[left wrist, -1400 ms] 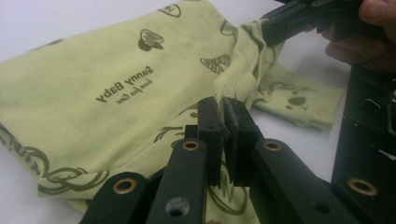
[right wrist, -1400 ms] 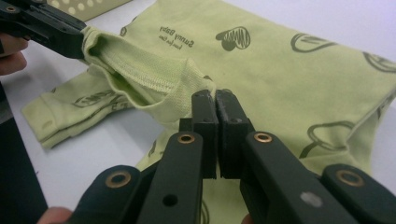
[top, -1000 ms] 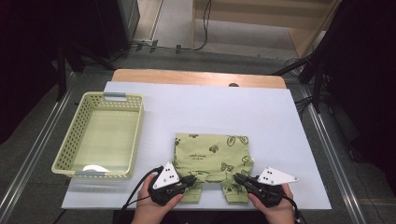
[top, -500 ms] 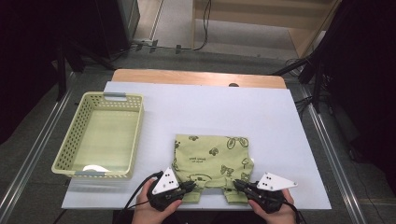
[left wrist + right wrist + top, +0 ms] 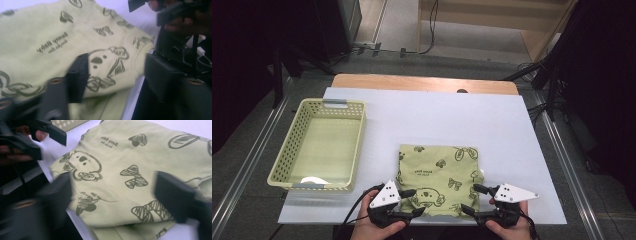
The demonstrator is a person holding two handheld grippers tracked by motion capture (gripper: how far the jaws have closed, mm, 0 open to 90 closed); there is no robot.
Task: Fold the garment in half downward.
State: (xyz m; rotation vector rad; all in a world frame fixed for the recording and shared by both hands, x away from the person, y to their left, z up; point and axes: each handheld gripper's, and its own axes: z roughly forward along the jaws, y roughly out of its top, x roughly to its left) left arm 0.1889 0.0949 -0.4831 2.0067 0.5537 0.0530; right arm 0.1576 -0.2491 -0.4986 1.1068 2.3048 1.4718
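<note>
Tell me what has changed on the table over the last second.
The near edge of the green printed garment has been folded away from the person, so it now lies shorter and squarer. The left gripper and right gripper have let it go and drawn back to its near corners, jaws open. The green basket and white mat have stayed put.

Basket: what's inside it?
The basket holds one small white thing at its near end; its near rim partly covers it, so I can't tell what it is. The rest of the floor looks bare. The cloth lies outside, on the table.
</note>
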